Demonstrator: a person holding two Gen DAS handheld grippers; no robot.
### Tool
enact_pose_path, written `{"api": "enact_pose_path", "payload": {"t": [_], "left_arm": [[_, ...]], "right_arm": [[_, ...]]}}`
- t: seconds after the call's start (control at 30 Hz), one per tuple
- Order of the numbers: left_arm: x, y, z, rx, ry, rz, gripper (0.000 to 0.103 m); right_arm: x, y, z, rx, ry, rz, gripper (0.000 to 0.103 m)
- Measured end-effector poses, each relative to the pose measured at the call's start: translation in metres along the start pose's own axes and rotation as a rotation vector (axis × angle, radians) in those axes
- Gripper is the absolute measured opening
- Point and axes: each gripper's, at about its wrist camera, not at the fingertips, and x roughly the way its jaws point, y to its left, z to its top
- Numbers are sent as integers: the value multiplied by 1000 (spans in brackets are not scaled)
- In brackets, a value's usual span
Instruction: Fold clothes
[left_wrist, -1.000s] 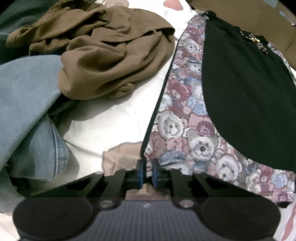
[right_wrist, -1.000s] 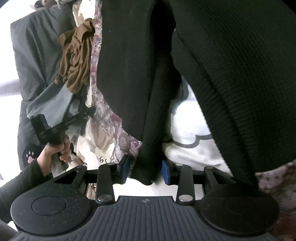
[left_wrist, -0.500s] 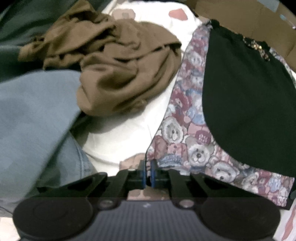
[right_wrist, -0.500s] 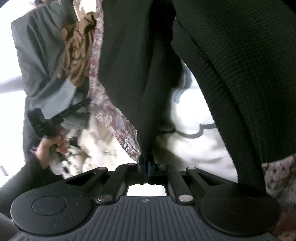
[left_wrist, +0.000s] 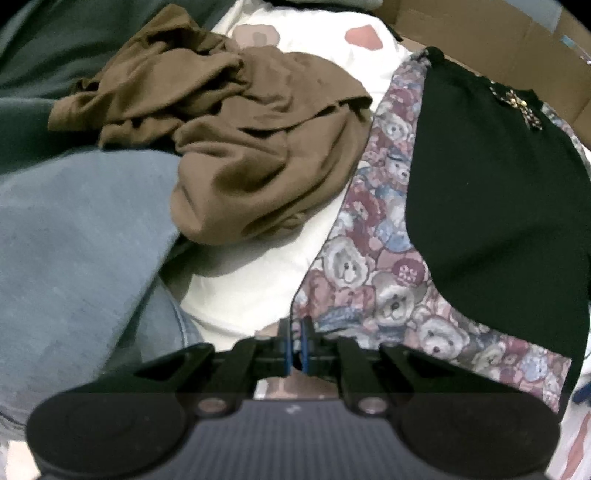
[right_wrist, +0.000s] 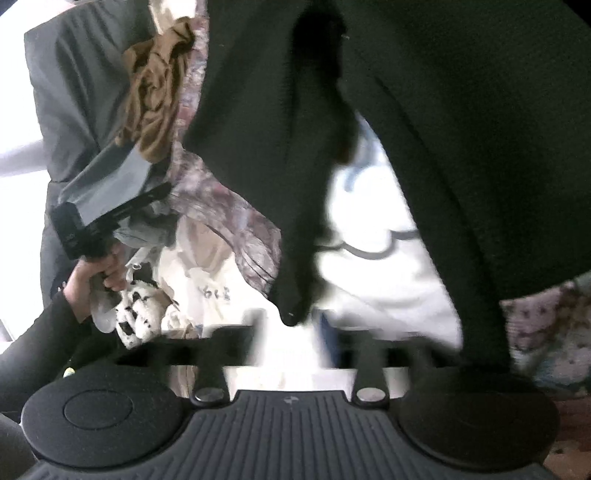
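A garment with a teddy-bear print and a black front panel lies spread on white bedding. My left gripper is shut on its near left edge, the hem pinched between the blue pads. In the right wrist view, a black knit garment fills the upper frame and its corner hangs down between the jaws of my right gripper. Those jaws are opening and blurred, and the pads stand clear of the corner. The same view shows the left gripper, held by a hand.
A crumpled brown garment lies left of the print garment, with blue-grey denim nearer left. A cardboard box stands behind. A black-and-white spotted item lies below the hand. White fabric with a cloud outline lies under the knit.
The right gripper closed on the black knit corner and has now spread its jaws, letting the corner hang free. The left gripper stays pinched on the print hem.
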Motion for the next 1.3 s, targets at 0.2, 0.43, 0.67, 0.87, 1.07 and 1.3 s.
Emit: {"api": "enact_pose_path", "payload": {"t": [0.2,0.43,0.67,0.87,1.07,1.3], "left_arm": [[5,-2,5,10,7,-1,6],[5,-3,6,25,23,-12,5],[-1,-7,4,56,31,-19,5],[28,-12,-2,47,74,56,6],[44,-25,9,22,125,105,11],[23,-28,11,-3,122,136,24]], "right_arm": [[20,-3,12,52,-38,21,51],[24,-3,16,25,14,-27,0],[18,3,15,-45,56,-73,0],[30,2,16,-81,77,-131,3],[14,8,16,-104,113,-162,20],[-43,12,16,-117,28,-175,34]]}}
